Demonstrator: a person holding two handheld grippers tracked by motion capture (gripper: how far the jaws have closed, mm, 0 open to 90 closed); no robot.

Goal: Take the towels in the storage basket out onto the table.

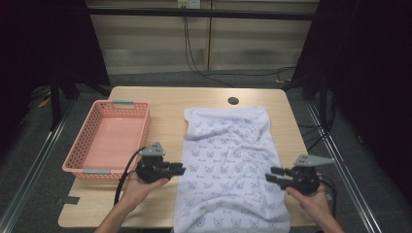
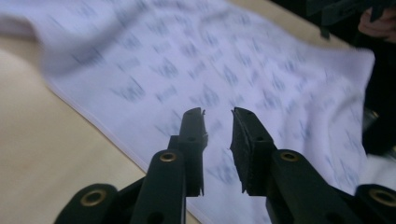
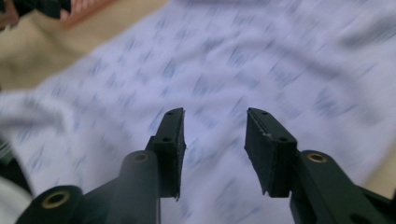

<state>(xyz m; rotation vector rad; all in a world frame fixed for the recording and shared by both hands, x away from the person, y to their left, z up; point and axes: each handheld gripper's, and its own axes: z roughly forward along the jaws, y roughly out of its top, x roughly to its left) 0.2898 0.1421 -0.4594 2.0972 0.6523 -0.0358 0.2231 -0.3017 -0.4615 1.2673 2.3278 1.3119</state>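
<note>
A white towel (image 1: 228, 160) printed with small blue figures lies spread and wrinkled on the wooden table (image 1: 165, 102), its near end hanging over the front edge. My left gripper (image 1: 182, 170) hovers at the towel's left edge, pointing right. In the left gripper view its jaws (image 2: 218, 112) stand a little apart above the towel (image 2: 210, 60) with nothing between them. My right gripper (image 1: 268, 174) hovers at the towel's right edge, pointing left. Its jaws (image 3: 215, 112) stand apart over the cloth (image 3: 233, 56), holding nothing.
A pink plastic basket (image 1: 116, 103) stands on the left part of the table, beside the towel. A dark round hole (image 1: 233, 101) sits in the tabletop beyond the towel's far end. Dark cables run across the floor behind the table.
</note>
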